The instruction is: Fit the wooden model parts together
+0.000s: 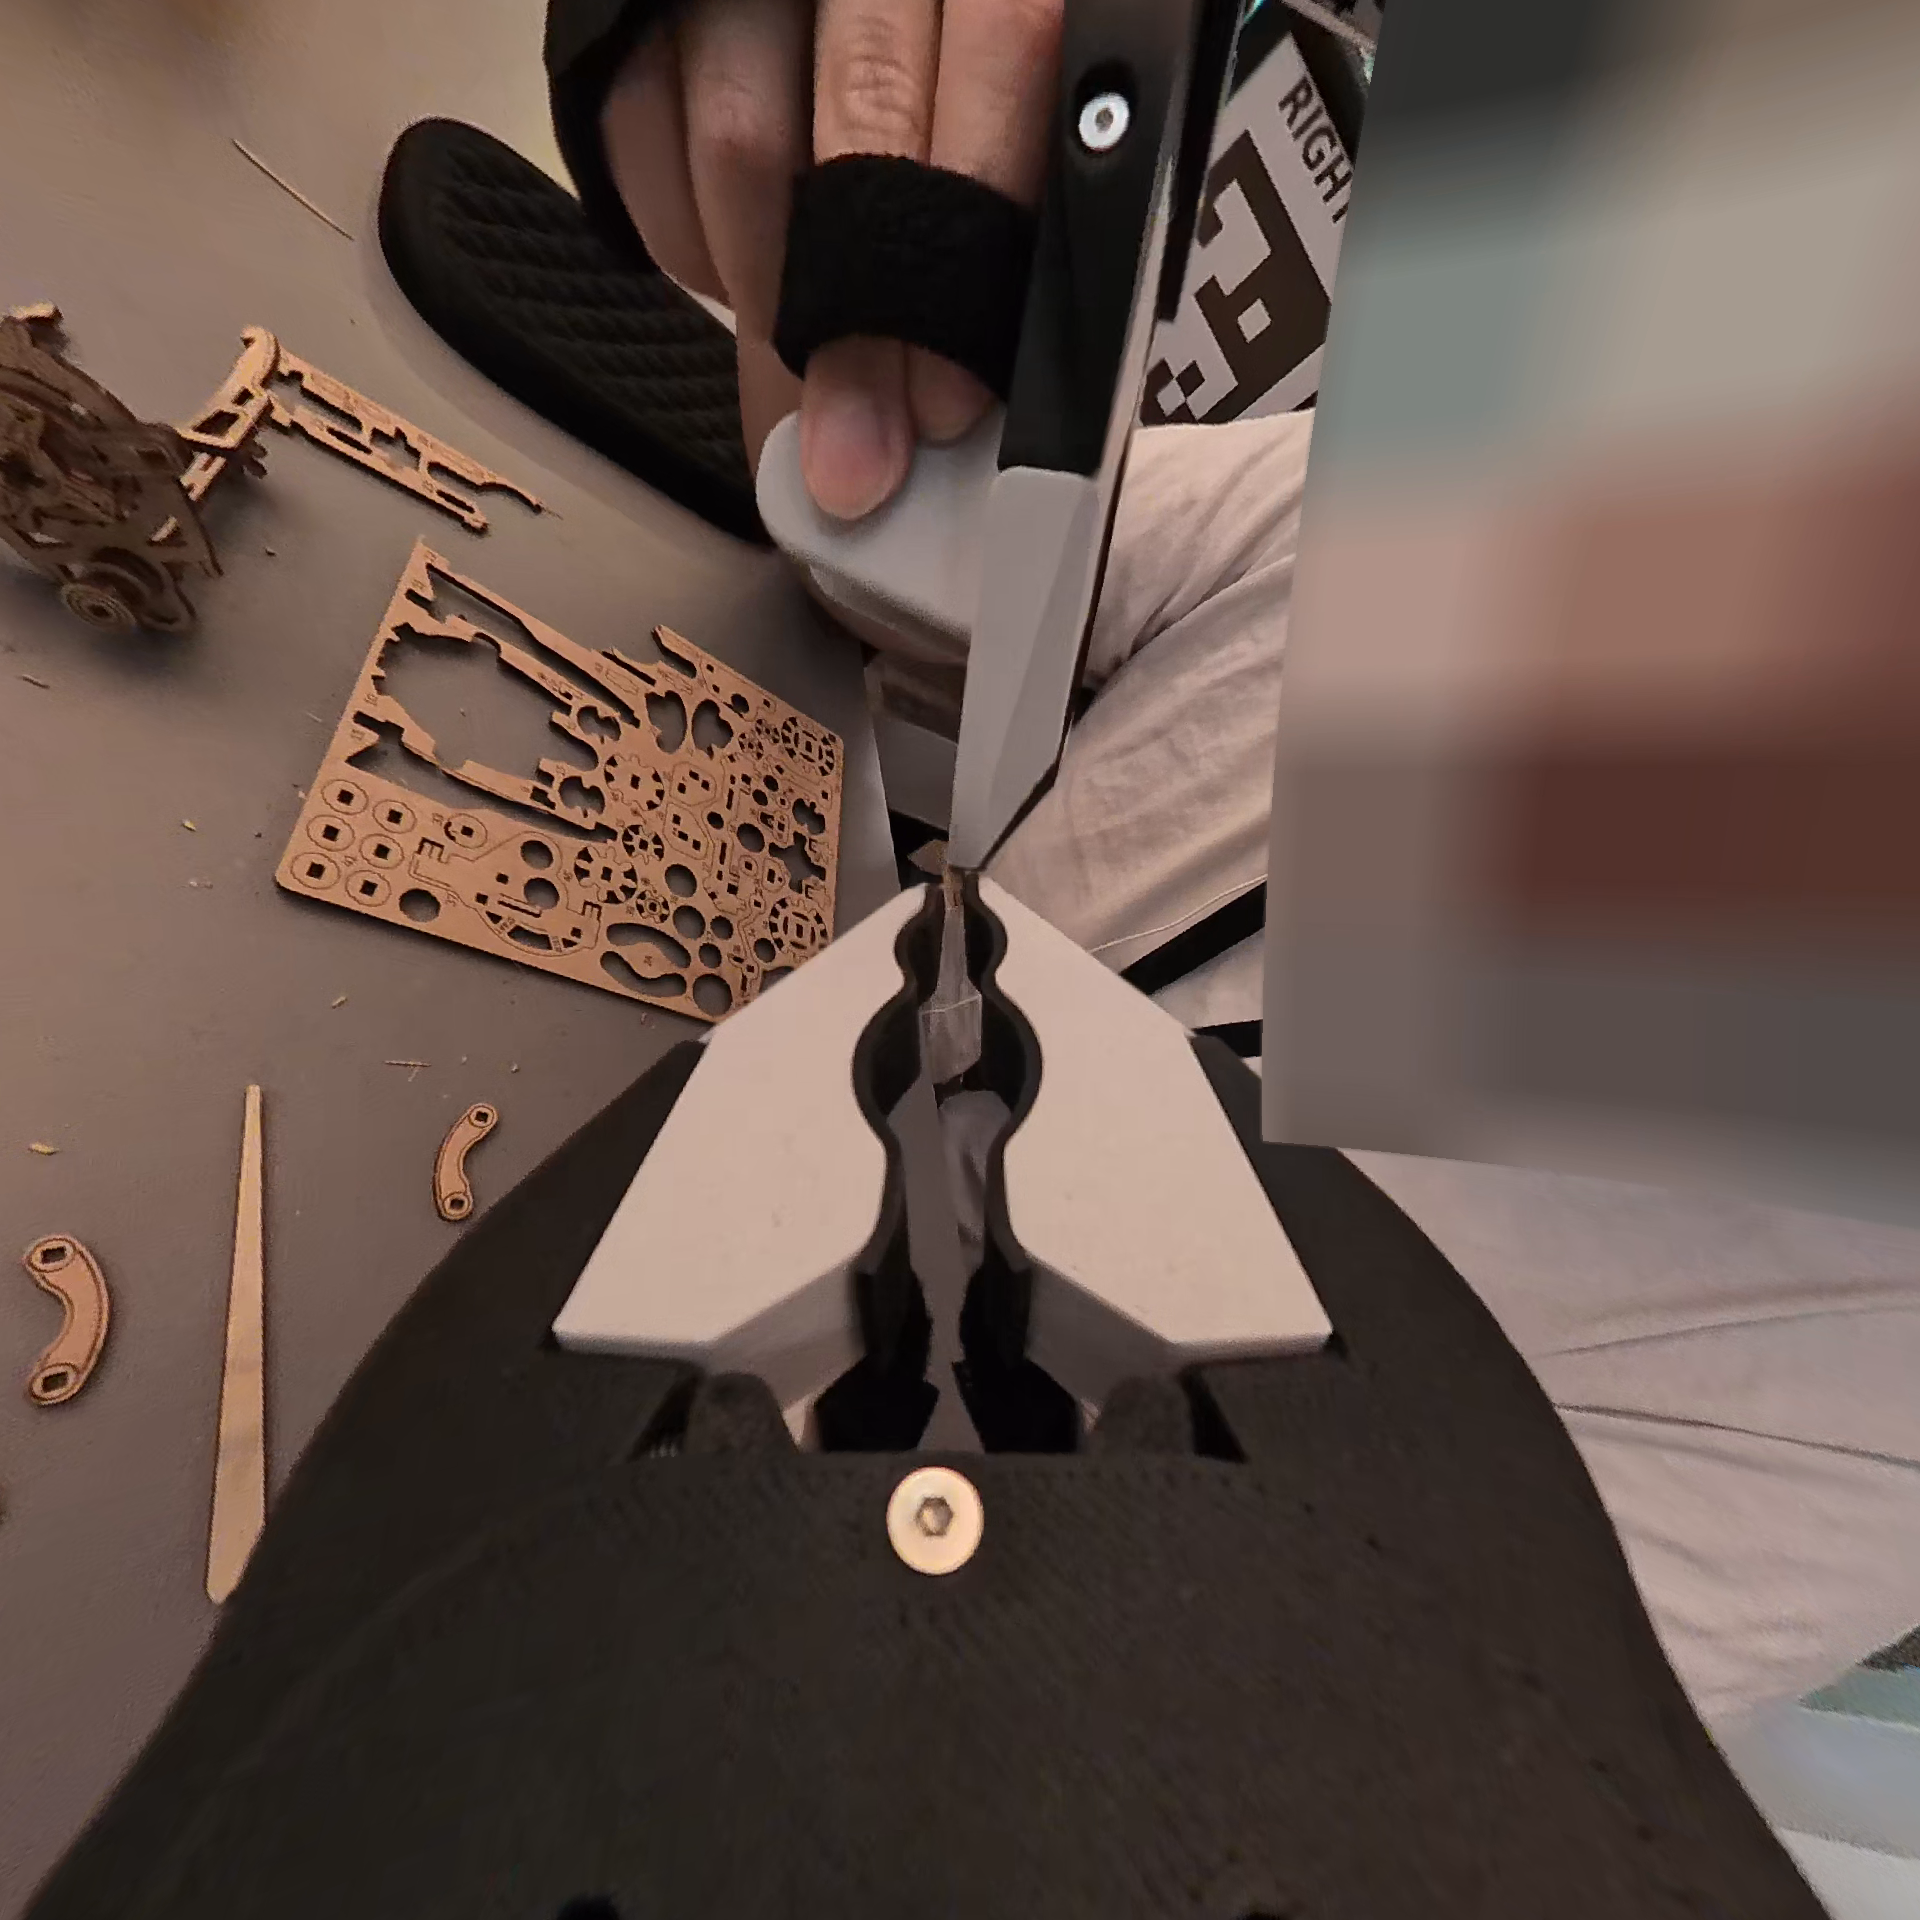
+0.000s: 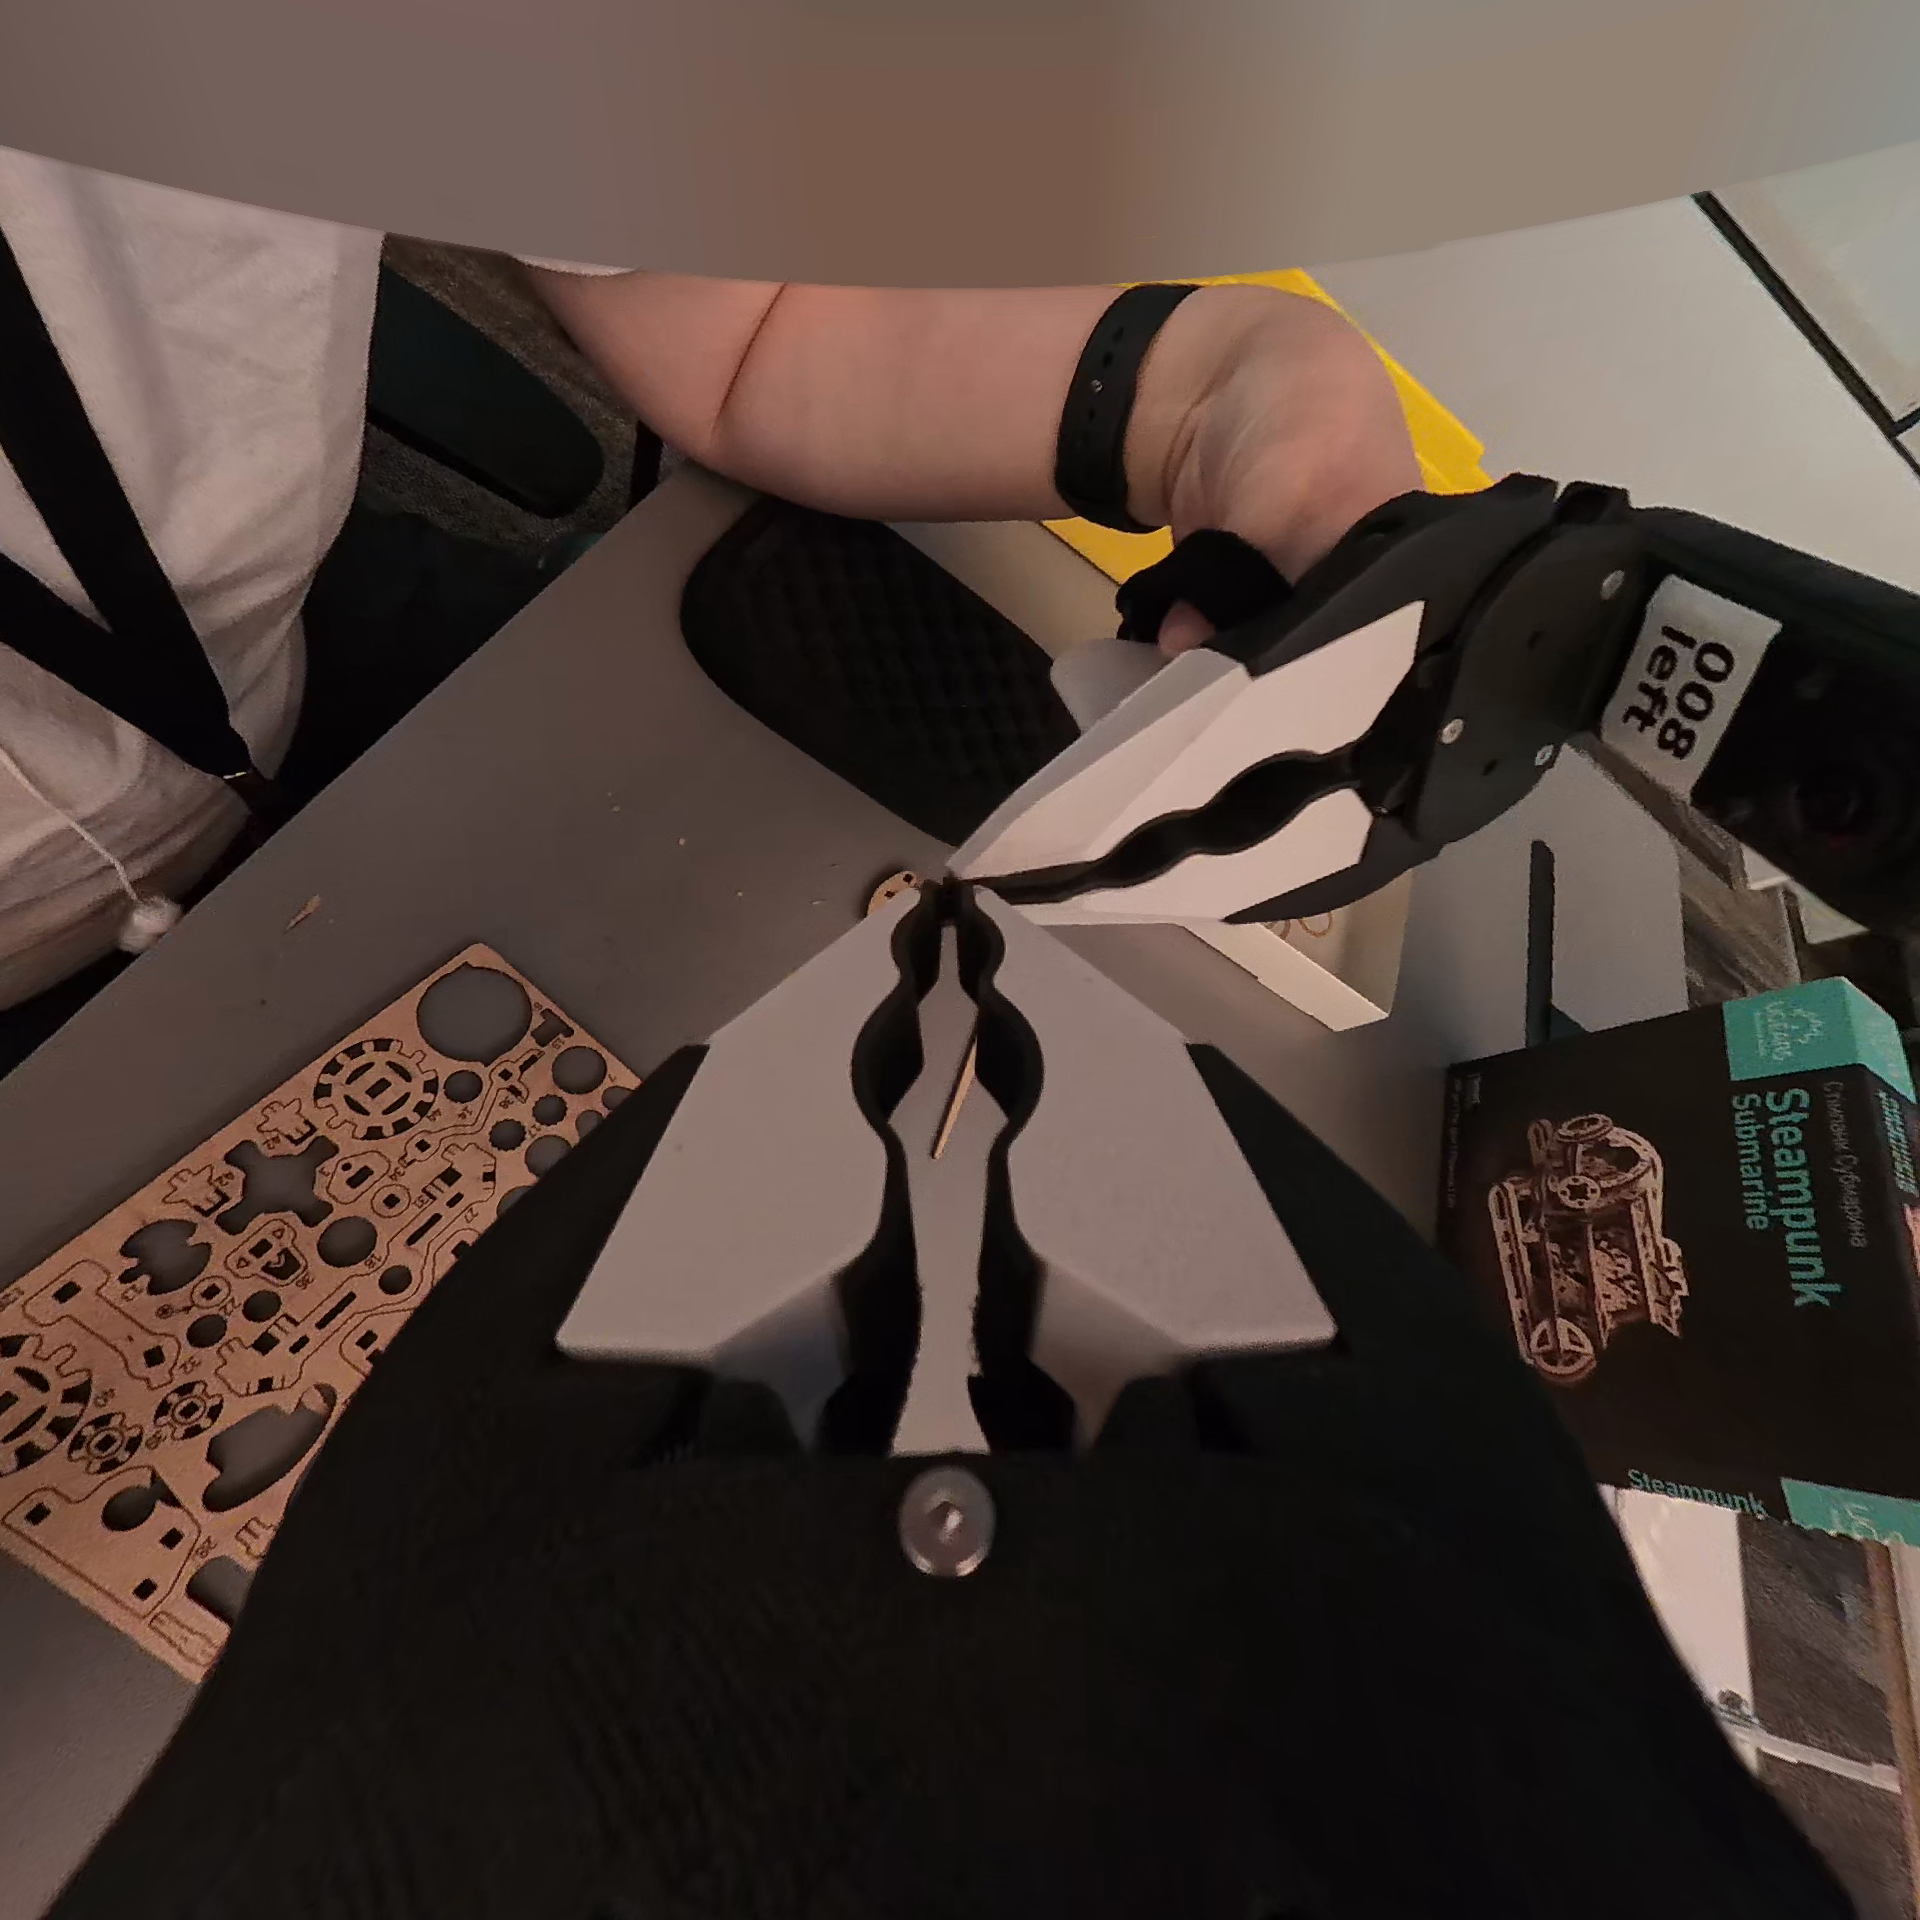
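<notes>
Left gripper: fingers pressed nearly together at the tips, pinching a tiny wooden piece that just shows past them; what the piece is cannot be told.
Right gripper: tips closed together too, meeting the left gripper's tips point to point; it appears to nip the same small piece or its mate, too small to say which.
Thin stick: a slender wooden sliver seen between the right gripper's fingers, behind the tips; whether it is held or lies on the table below cannot be told.
Where the work is: in the air above the grey table, near its edge by the person's lap.
Step in hand, as I judge it: pushing one small part into another.
Doing it well: keep both tips in line, press straight along the joint, ease in without twisting; thin plywood snaps readily.
Risk: the piece may spring out and drop off the table edge.
Parts sheet: flat on the table, mostly punched out.
Half-built model: towards the table's far left.
Loose curved pieces: near the left edge beside a tapered stick.
</notes>
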The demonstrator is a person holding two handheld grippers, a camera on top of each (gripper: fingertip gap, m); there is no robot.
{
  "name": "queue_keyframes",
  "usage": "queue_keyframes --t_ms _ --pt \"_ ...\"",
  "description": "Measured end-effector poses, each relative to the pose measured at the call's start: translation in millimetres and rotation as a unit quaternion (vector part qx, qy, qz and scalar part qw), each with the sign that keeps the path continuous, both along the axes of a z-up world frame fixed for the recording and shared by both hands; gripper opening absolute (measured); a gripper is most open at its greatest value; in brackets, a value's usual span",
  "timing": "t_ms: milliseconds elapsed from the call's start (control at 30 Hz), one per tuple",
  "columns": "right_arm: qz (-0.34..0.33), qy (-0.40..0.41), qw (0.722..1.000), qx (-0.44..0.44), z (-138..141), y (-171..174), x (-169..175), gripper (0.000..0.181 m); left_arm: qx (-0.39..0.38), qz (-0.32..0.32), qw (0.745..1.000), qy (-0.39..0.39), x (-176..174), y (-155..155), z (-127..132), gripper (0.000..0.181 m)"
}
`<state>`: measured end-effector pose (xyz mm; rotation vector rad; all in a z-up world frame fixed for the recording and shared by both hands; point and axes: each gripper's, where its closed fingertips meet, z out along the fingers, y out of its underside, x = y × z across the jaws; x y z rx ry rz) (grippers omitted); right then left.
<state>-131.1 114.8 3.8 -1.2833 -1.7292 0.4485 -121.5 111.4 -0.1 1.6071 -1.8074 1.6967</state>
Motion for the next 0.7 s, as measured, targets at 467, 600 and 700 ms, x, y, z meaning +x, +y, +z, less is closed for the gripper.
queue_keyframes --t_ms 467,600,700 --pt "-0.022 -0.007 0.999 0.041 12.6 2.1 18.4 0.001 0.013 0.022 1.000 0.005 0.2 8.0 -1.0 0.017" --pt "-0.015 -0.007 0.999 0.051 12.7 1.1 16.0 0.001 -0.003 0.010 1.000 0.003 1.3 1.7 0.3 0.017" --pt "-0.007 -0.004 0.998 0.068 14.6 -0.4 14.3 0.001 -0.037 -0.008 0.999 -0.002 2.6 -6.4 5.4 0.020"
